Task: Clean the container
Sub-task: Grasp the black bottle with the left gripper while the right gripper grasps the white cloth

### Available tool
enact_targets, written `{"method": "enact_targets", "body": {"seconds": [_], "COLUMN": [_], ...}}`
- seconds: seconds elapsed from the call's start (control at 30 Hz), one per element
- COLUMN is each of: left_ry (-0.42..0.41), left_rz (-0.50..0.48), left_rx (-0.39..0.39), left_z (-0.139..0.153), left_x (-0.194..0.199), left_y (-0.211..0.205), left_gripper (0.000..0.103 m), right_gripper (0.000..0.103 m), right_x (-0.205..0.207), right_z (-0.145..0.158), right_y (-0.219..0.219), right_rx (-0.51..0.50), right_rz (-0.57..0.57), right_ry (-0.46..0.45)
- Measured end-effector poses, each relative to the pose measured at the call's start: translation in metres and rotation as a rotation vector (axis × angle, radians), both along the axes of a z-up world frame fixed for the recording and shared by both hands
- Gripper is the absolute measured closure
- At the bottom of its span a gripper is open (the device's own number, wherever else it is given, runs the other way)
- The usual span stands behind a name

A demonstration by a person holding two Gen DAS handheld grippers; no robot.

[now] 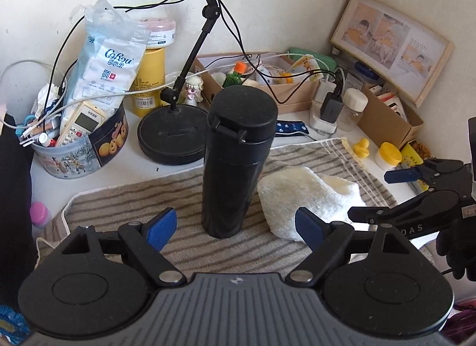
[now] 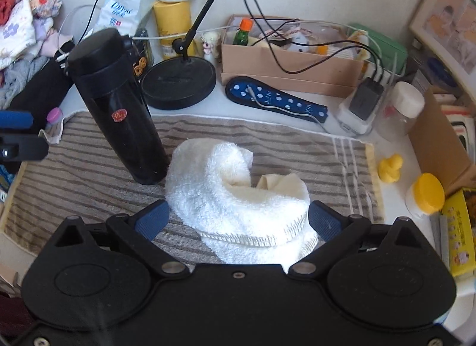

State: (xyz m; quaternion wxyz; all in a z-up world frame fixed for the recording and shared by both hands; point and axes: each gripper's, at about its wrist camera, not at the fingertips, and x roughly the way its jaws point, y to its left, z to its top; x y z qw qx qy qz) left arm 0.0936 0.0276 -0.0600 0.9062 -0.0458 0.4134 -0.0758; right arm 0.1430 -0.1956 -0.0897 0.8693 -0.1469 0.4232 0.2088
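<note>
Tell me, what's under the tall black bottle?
The black bottle stands upright on a brown striped towel spread over the white table. A fluffy white cloth lies beside it. The bottle's base hides the towel directly beneath.

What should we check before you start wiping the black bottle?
1. Bottle standing upright on the striped towel: ok.
2. Bottle lid closed: ok.
3. Left gripper open, bottle just ahead of its fingers, not held: ok.
4. Right gripper open, white cloth between its fingers, not gripped: ok.
5. Cloth wet or dry: cannot tell.
6. Room around the bottle: not ok, lamp base and cloth sit close.
</note>
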Motion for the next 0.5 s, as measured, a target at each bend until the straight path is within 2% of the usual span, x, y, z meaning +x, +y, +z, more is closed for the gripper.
{"method": "enact_targets", "body": {"seconds": [0.17, 0.23, 0.5], "left_ry": [-0.021, -0.029, -0.045], "left_rz": [-0.004, -0.006, -0.009], "left_rx": [0.015, 0.021, 0.027], "left_z": [-0.012, -0.017, -0.03], "left_x": [0.011, 0.015, 0.029], "left_y": [-0.003, -0.004, 0.0], "left_gripper": [0.016, 0.016, 0.017], "right_gripper": [0.003, 0.003, 0.003], "right_x": [0.016, 0.012, 0.016], "right_z": [-0.014, -0.027, -0.04], "right_y": [0.007, 0.004, 0.018], "right_rx": [-0.009, -0.011, -0.066], "right_rz": [0.062, 0.09, 0.228], "right_ry": [0.013, 0.019, 0.001]}}
